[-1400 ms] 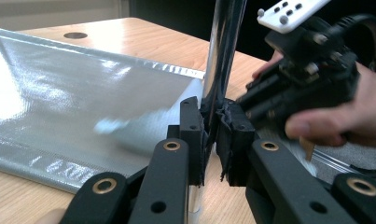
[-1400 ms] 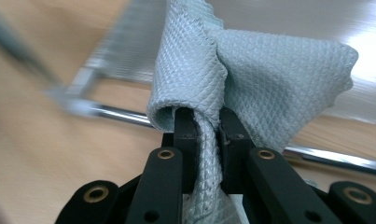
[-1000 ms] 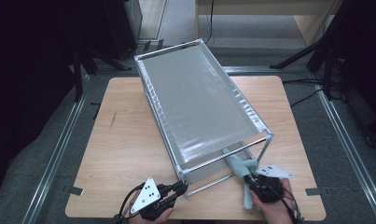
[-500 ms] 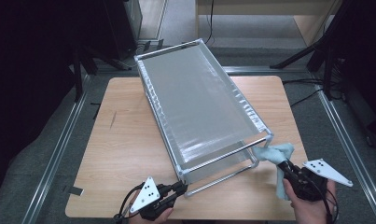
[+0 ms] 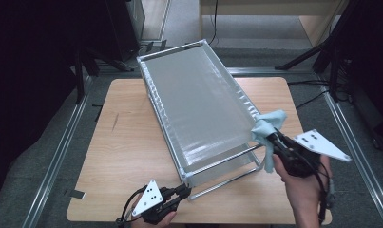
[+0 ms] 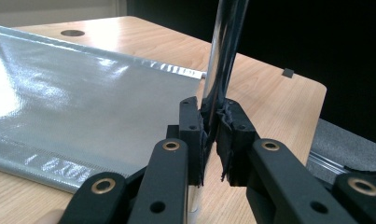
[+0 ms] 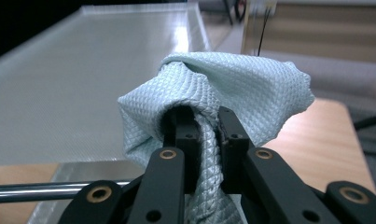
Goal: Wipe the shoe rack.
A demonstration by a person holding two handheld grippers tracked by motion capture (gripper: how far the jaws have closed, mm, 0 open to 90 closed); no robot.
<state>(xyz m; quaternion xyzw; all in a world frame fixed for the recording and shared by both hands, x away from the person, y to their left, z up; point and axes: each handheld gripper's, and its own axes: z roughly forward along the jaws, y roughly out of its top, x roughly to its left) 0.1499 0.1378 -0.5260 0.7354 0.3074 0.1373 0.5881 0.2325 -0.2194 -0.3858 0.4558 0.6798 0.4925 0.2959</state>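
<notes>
A metal-framed rack with a frosted top panel lies slantwise on the wooden table. My left gripper is at the rack's near left corner, shut on a chrome post that rises between its pads. My right gripper is lifted beside the rack's near right corner, shut on a pale blue cloth. The cloth bunches over the fingertips of the right gripper, with the panel spread out to the left behind it.
A chrome crossbar and a lower rail span the rack's near end. Aluminium floor rails run along both sides of the table. Black stand legs and cables lie at the back right.
My right gripper has risen with the cloth from the table by the rack's near end and swung right, up to the level of the panel's right edge. The left gripper has stayed put.
</notes>
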